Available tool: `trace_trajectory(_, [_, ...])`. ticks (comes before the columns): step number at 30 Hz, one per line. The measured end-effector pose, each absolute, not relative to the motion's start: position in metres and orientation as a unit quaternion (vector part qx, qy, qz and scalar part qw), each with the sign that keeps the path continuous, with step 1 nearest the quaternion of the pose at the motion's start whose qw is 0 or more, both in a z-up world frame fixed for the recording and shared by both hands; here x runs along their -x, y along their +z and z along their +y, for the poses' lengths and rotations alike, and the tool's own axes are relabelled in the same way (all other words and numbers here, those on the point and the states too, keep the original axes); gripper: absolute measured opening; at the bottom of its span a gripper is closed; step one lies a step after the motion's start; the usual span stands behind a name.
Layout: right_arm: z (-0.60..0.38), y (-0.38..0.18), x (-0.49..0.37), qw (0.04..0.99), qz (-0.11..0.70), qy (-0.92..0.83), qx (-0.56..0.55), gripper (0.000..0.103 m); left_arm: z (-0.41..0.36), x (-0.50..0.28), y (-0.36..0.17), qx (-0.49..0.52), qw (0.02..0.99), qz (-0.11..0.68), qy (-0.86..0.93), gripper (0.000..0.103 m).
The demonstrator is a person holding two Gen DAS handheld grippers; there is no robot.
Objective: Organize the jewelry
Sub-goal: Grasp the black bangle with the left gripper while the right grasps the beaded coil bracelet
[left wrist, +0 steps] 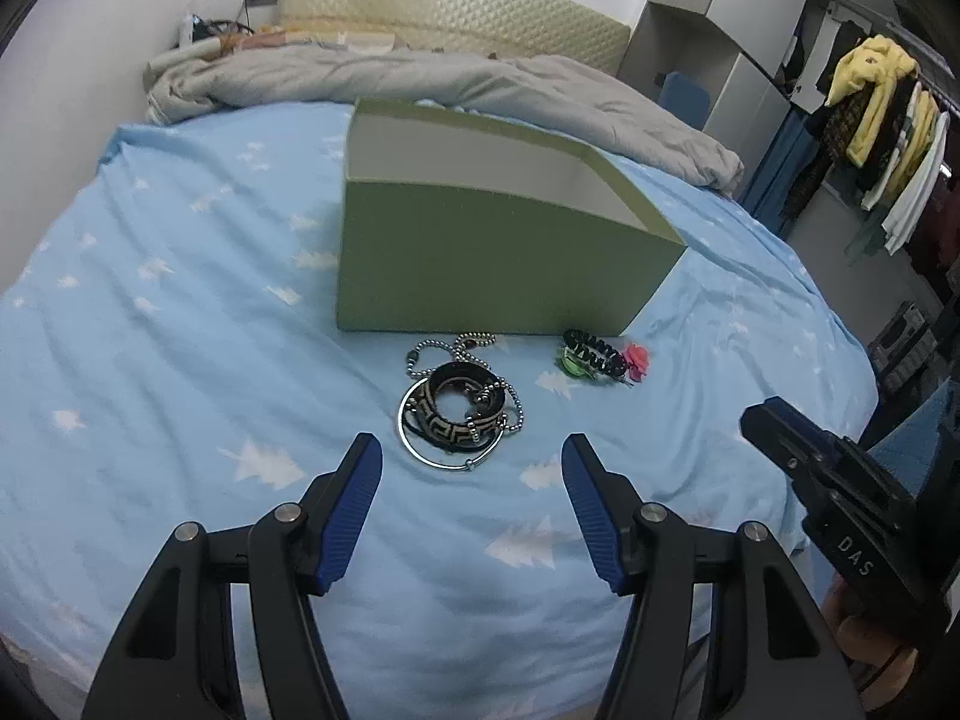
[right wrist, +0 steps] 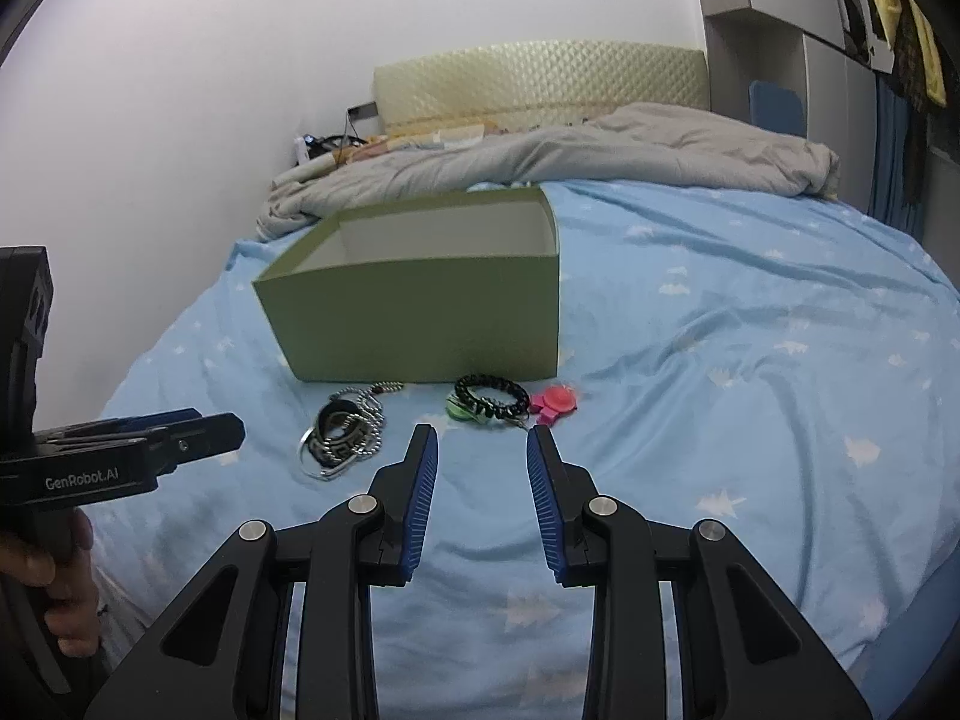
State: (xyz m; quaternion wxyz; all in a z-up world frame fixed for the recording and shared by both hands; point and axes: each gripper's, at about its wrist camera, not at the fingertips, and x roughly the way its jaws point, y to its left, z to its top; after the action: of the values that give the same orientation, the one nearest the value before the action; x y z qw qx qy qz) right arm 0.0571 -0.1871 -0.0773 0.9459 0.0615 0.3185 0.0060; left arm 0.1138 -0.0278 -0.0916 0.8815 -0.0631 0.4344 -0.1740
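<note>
My left tongs (left wrist: 471, 468) hang spread and empty, with the bangle pile (left wrist: 459, 417) on the bed just ahead between the tips. My right tongs (right wrist: 482, 450), half-spread and empty, face the beaded bracelet (right wrist: 492, 403). Both lie before the green box (left wrist: 498, 252), so each hand is nearer its own piece.

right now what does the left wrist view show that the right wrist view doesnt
Only the left wrist view shows the left gripper head-on, jaws apart around nothing, aimed at the bangle and chain pile, plus the full clothes rail.

Only the right wrist view shows the right gripper head-on, jaws narrower with nothing between them, aimed at the black beaded bracelet, plus a hand holding the other gripper's handle.

Both show the open green box, the pink piece, the green piece, the blue sheet and grey duvet.
</note>
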Motion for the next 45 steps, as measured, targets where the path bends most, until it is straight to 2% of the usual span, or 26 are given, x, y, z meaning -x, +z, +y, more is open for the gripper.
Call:
trace_trajectory(2, [-0.188,-0.082,-0.064,0.944,0.324,0.007,-0.062,0.029,-0.031,-0.121,-0.098,0.066,0.879,0.438,-0.176,0.06])
trace_trajectory(4, [-0.188,-0.089,-0.073,0.941,0.332,0.009,-0.061,0.029,-0.031,-0.128,-0.104,0.07,0.876,0.443,-0.176,0.053])
trace_trajectory(6, [-0.187,-0.093,-0.081,0.94,0.337,0.015,-0.057,0.029,-0.031,-0.137,-0.114,0.075,0.872,0.452,-0.175,0.052])
trace_trajectory(8, [-0.187,-0.097,-0.088,0.938,0.342,0.018,-0.056,0.028,-0.031,-0.144,-0.12,0.079,0.869,0.456,-0.175,0.047])
trace_trajectory(12, [-0.189,-0.111,-0.106,0.931,0.36,0.016,-0.056,0.028,-0.029,-0.159,-0.133,0.086,0.863,0.467,-0.174,0.045])
trace_trajectory(14, [-0.189,-0.114,-0.112,0.929,0.365,0.015,-0.056,0.028,-0.029,-0.167,-0.14,0.088,0.859,0.473,-0.174,0.039])
trace_trajectory(18, [-0.194,-0.118,-0.125,0.929,0.366,0.011,-0.059,0.028,-0.03,-0.18,-0.151,0.089,0.853,0.483,-0.175,0.037])
trace_trajectory(24, [-0.202,-0.126,-0.148,0.92,0.384,0.002,-0.075,0.019,-0.038,-0.193,-0.162,0.085,0.847,0.492,-0.185,0.026])
trace_trajectory(28, [-0.206,-0.134,-0.158,0.914,0.396,0.0,-0.09,0.018,-0.041,-0.197,-0.166,0.08,0.846,0.493,-0.186,0.022])
trace_trajectory(32, [-0.207,-0.139,-0.165,0.908,0.408,0.001,-0.095,0.018,-0.04,-0.2,-0.168,0.074,0.846,0.495,-0.183,0.009])
trace_trajectory(36, [-0.209,-0.146,-0.17,0.898,0.426,0.002,-0.111,0.018,-0.04,-0.2,-0.168,0.076,0.846,0.495,-0.183,0.008])
trace_trajectory(40, [-0.207,-0.141,-0.168,0.903,0.419,-0.009,-0.1,0.009,-0.039,-0.199,-0.166,0.082,0.847,0.493,-0.183,0.006])
trace_trajectory(45, [-0.202,-0.127,-0.162,0.913,0.4,-0.013,-0.082,0.008,-0.04,-0.195,-0.154,0.084,0.851,0.482,-0.189,0.006])
